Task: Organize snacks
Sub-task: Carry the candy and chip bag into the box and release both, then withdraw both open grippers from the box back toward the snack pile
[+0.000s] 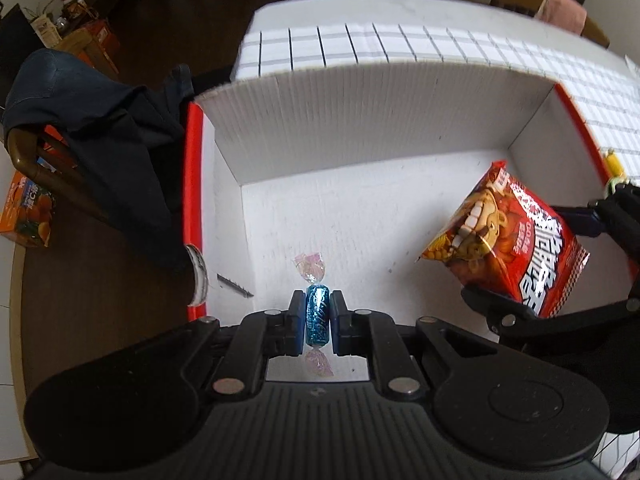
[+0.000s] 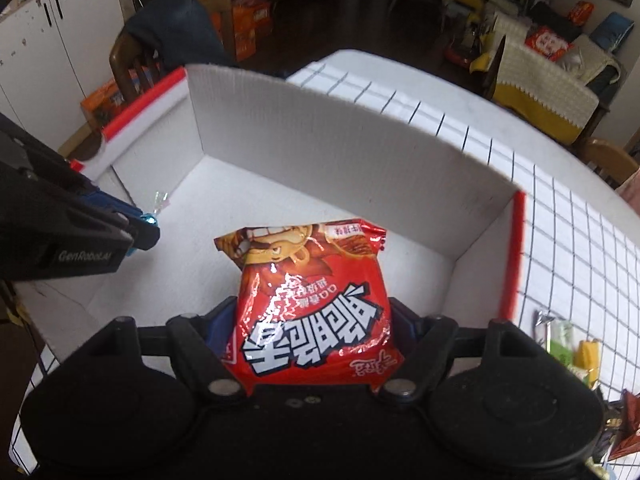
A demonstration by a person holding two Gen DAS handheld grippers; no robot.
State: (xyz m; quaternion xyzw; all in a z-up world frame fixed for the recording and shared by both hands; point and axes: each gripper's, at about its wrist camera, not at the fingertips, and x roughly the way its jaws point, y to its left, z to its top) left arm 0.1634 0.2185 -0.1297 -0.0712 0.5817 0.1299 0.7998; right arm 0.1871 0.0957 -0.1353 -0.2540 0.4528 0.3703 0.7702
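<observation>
My left gripper (image 1: 317, 320) is shut on a blue foil-wrapped candy (image 1: 317, 318) with clear twisted ends, held over the floor of a white cardboard box (image 1: 360, 216) with red edges. My right gripper (image 2: 314, 320) is shut on a red snack bag (image 2: 312, 312) with white lettering, held over the same box (image 2: 320, 148). The bag (image 1: 508, 244) and right gripper (image 1: 560, 280) show at the right of the left wrist view. The left gripper (image 2: 140, 232) with the candy (image 2: 151, 219) shows at the left of the right wrist view.
The box stands on a table with a white grid-pattern cloth (image 2: 580, 240). More snack packets (image 2: 572, 348) lie on the cloth right of the box. A chair draped with dark clothing (image 1: 100, 140) stands left of the box. An orange carton (image 1: 28, 216) lies beyond it.
</observation>
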